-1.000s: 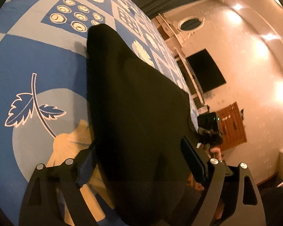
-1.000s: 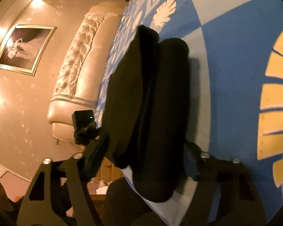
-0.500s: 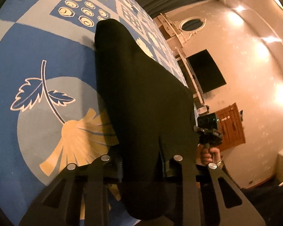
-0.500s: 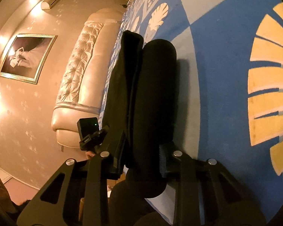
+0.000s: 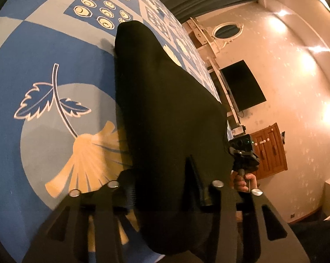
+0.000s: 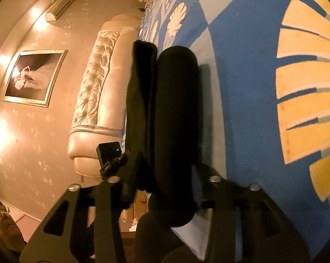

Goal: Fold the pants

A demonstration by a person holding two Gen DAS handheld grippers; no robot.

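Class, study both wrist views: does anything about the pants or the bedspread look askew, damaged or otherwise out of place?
Nothing stands out. The black pants lie on the blue patterned bedspread, with the left gripper and right gripper each closed on the near end. No tear or spill shows; the dark fabric hides fine detail.

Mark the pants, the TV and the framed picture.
pants [image 5: 165,109]: left wrist view, middle of the black cloth lying on the patterned spread.
TV [image 5: 243,85]: left wrist view, centre of the dark wall screen.
framed picture [image 6: 33,76]: right wrist view, middle of the canvas inside the gilt frame.
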